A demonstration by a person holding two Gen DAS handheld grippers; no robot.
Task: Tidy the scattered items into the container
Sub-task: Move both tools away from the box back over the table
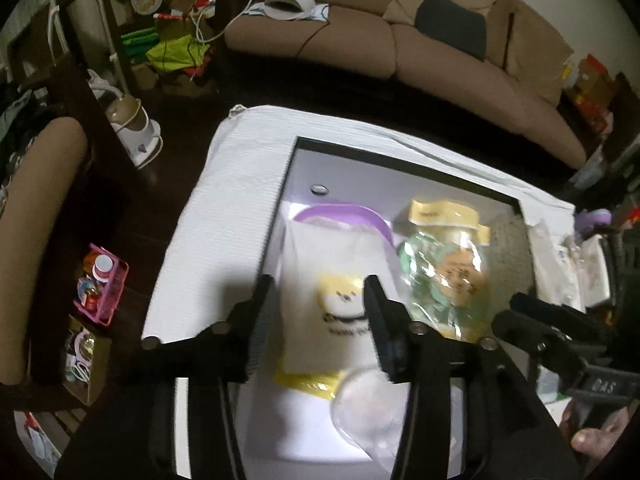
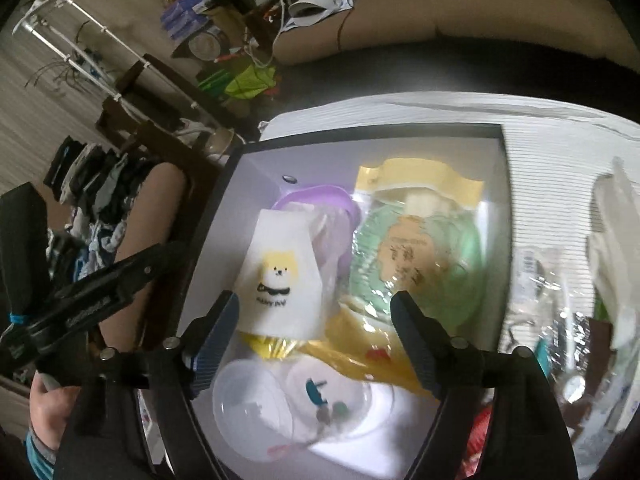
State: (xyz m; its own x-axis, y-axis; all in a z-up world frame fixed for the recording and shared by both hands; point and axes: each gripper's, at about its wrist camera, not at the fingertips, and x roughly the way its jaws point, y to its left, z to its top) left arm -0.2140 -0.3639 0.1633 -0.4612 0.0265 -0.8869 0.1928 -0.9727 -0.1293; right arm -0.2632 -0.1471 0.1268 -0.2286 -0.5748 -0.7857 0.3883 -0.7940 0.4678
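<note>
A black-rimmed box (image 1: 400, 162) with a white inside holds a white pouch with a yellow dog print (image 1: 336, 276), a purple-edged bag (image 1: 340, 214), a green and tan packet with a yellow header (image 1: 448, 264) and a clear plastic cup (image 1: 368, 404). My left gripper (image 1: 318, 292) hovers open and empty over the white pouch. In the right wrist view the box rim (image 2: 360, 134) frames the same pouch (image 2: 280, 276), the green packet (image 2: 416, 248), yellow wrapping (image 2: 360, 344) and clear cups (image 2: 288, 408). My right gripper (image 2: 316, 308) is open and empty above them.
The box sits on a white cloth (image 1: 224, 220) over a table. Clear plastic bags (image 2: 560, 280) lie on the cloth right of the box. A brown sofa (image 1: 420, 32) stands behind. A pink basket (image 1: 102, 284) and clutter lie on the dark floor at left.
</note>
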